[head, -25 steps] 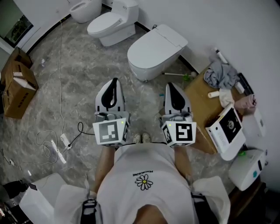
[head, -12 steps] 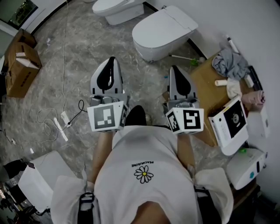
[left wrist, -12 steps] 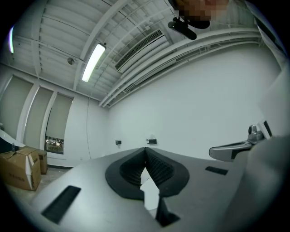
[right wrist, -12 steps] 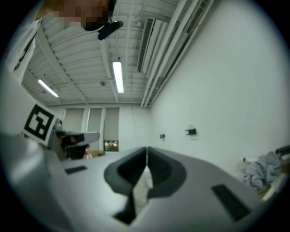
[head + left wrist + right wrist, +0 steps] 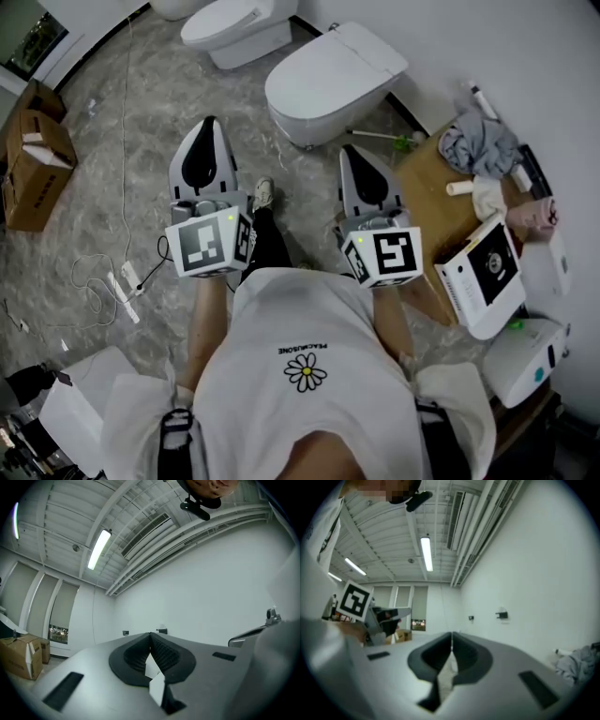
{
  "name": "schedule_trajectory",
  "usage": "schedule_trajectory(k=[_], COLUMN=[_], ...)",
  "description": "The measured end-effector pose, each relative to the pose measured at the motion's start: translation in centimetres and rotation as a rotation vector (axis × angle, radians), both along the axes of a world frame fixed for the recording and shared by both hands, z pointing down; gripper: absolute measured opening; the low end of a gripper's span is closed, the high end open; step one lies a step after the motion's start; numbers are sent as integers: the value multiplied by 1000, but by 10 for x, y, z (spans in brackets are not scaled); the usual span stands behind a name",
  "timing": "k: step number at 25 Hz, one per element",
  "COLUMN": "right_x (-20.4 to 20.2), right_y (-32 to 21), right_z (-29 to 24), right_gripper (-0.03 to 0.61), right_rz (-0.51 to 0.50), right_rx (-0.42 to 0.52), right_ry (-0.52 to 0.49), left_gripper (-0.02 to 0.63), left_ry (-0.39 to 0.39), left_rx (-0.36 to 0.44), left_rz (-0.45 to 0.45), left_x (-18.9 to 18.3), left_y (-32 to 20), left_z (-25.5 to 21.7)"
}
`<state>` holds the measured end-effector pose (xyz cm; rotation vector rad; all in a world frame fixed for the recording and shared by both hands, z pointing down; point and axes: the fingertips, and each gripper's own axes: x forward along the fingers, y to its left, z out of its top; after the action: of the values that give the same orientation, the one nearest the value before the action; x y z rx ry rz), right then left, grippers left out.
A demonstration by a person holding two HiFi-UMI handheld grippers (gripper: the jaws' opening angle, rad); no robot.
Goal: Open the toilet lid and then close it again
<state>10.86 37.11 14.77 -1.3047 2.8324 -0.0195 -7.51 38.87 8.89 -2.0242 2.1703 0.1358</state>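
The nearest white toilet (image 5: pixel 328 84) stands at the top of the head view with its lid down. A second toilet (image 5: pixel 225 28) with its lid down stands further back on the left. My left gripper (image 5: pixel 207 124) hangs over the marble floor, left of and short of the nearest bowl, with its jaws together and nothing in them. My right gripper (image 5: pixel 349 150) is just in front of the bowl's right side, also shut and empty. In the left gripper view the left gripper (image 5: pixel 150 634) faces a bare white wall. In the right gripper view the right gripper (image 5: pixel 451 633) faces a wall too.
A wooden board (image 5: pixel 436 202) on the right carries crumpled clothes (image 5: pixel 478 145) and white devices (image 5: pixel 483 272). A green-headed brush (image 5: pixel 398 142) lies beside the toilet. A cardboard box (image 5: pixel 33 169) sits at left, a cable with power strip (image 5: pixel 122 281) on the floor. The person's shoe (image 5: pixel 263 192) is between the grippers.
The person has stepped one foot forward between the grippers. The left gripper has drifted left. Both grippers stay shut and empty, and the toilet lid stays down.
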Motion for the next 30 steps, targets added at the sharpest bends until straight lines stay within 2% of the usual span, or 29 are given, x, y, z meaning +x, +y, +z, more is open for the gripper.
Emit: schedule_trajectory(k=[5,12,17,24,30], right_x=[-4,-27,-54,-98,-130], right_y=[-40,-107,-163,-252,-288], right_z=[10,9,5,-22,-26], right_gripper=[31,32,32,32,32], right_rz=[68,155,227,336,313], right_rx=[-4,-1,-24,7,7], right_ry=[24,27,30,13,34], left_gripper=[21,21,21,21,23], left_ry=[-2,27,50,16,33], left_rx=[11,35,10,-6,-56], left_rz=[65,146,225,352,407], left_x=[-6,-37,-64,-83,-92], left_y=[-53,-137,-208,-291,-328], left_z=[4,6,13,-3,10])
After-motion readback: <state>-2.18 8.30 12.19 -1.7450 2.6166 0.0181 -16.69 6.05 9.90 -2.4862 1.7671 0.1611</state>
